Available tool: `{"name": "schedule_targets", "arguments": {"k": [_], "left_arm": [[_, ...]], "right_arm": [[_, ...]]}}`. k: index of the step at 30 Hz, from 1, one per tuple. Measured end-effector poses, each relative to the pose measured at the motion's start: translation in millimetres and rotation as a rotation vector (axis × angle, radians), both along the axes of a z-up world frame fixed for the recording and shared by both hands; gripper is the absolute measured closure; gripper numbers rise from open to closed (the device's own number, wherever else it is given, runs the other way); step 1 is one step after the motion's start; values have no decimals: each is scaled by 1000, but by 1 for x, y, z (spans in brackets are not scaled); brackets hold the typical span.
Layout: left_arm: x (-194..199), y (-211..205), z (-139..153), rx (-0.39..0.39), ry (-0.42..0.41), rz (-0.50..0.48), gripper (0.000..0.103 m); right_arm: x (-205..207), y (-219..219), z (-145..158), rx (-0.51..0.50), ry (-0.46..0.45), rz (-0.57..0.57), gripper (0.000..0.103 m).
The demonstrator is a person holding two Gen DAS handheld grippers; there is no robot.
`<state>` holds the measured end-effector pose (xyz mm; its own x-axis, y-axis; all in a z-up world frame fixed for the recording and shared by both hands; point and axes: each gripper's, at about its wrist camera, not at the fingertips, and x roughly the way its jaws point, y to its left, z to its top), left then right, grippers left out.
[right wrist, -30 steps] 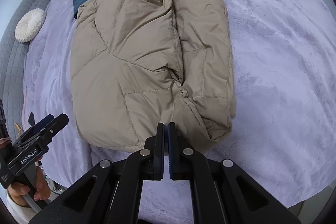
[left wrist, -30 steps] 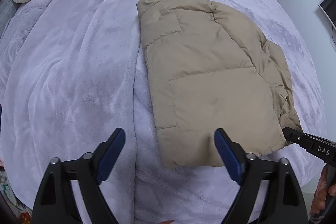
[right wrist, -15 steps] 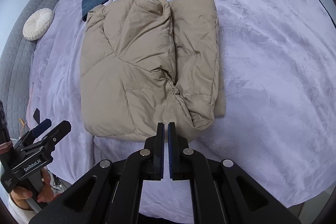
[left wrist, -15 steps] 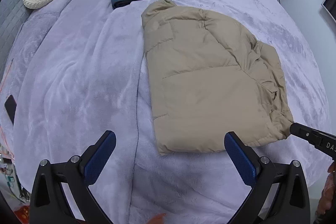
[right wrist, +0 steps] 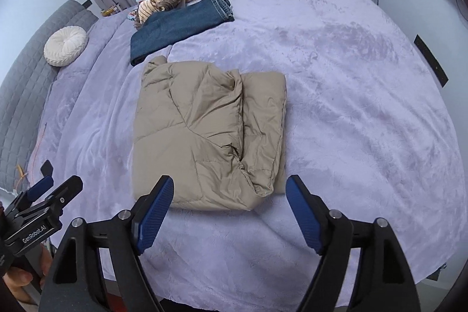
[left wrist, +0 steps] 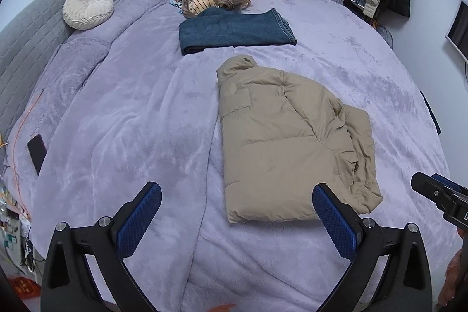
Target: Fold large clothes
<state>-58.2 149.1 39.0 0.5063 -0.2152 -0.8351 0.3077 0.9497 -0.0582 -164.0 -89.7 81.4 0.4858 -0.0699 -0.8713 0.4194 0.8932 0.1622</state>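
Beige folded jacket (right wrist: 204, 136) lies mid-frame; its underside is hidden. Left gripper (left wrist: 237, 212) gapes empty; right gripper (right wrist: 229, 209) is opening, empty.

My two black plastic grippers (left wrist: 237, 220) (right wrist: 228, 212) carry ribbed blue pads (left wrist: 139, 220), silver screws (right wrist: 125, 214) and white "GenRobot.AI" lettering (right wrist: 34, 235).

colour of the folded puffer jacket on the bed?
Tan/beige puffer jacket, plain and quilted; clearest in the right wrist view.
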Motion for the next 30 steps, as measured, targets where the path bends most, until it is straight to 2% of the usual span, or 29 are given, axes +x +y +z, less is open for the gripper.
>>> {"name": "schedule_targets", "arguments": {"k": [2,16,30], "left_arm": [[-3,2,5,-7,-8,3,0],[-17,1,17,-8,-35,4,0],[-21,0,23,-7,-43,9,0]], "right_arm": [[-1,4,6,-24,-7,2,16],[-5,17,26,-158,-22,-1,15],[-7,17,29,-161,-24,-4,15]]}}
